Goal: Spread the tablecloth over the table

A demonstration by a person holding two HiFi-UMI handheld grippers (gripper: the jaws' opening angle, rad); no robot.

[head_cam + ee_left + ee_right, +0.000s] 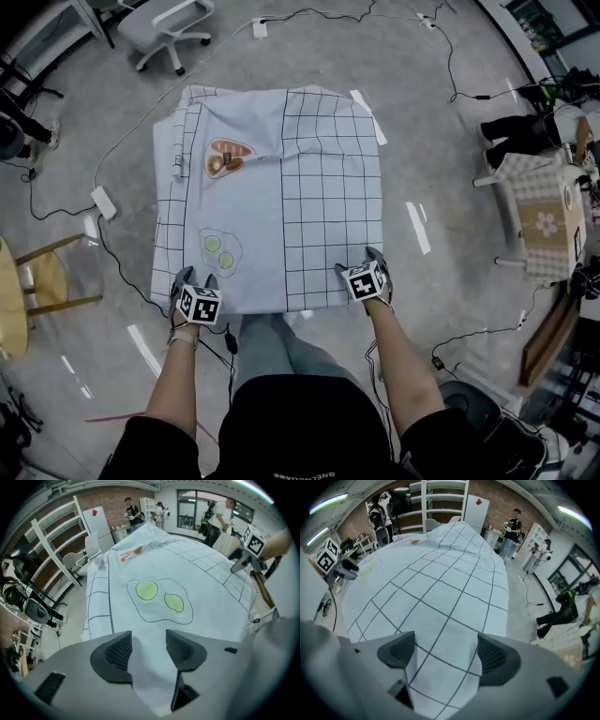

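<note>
the worktop is totally buried under the tablecloth (272, 197), can't see any of it. in the gripper views the cloth's near hem drops out of sight behind the body of the left gripper (148, 641), and same with the right gripper (445, 644). in the head view the wooden chair (37, 281) gets chopped by the left edge, the office chair (169, 28) by the top and the side table (548, 216) by the right. the people by the windows (220, 513) are too tiny to tell what they're holding.

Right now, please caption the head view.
Open left gripper and open right gripper at the near edge of a pale-blue gridded tablecloth.
</note>
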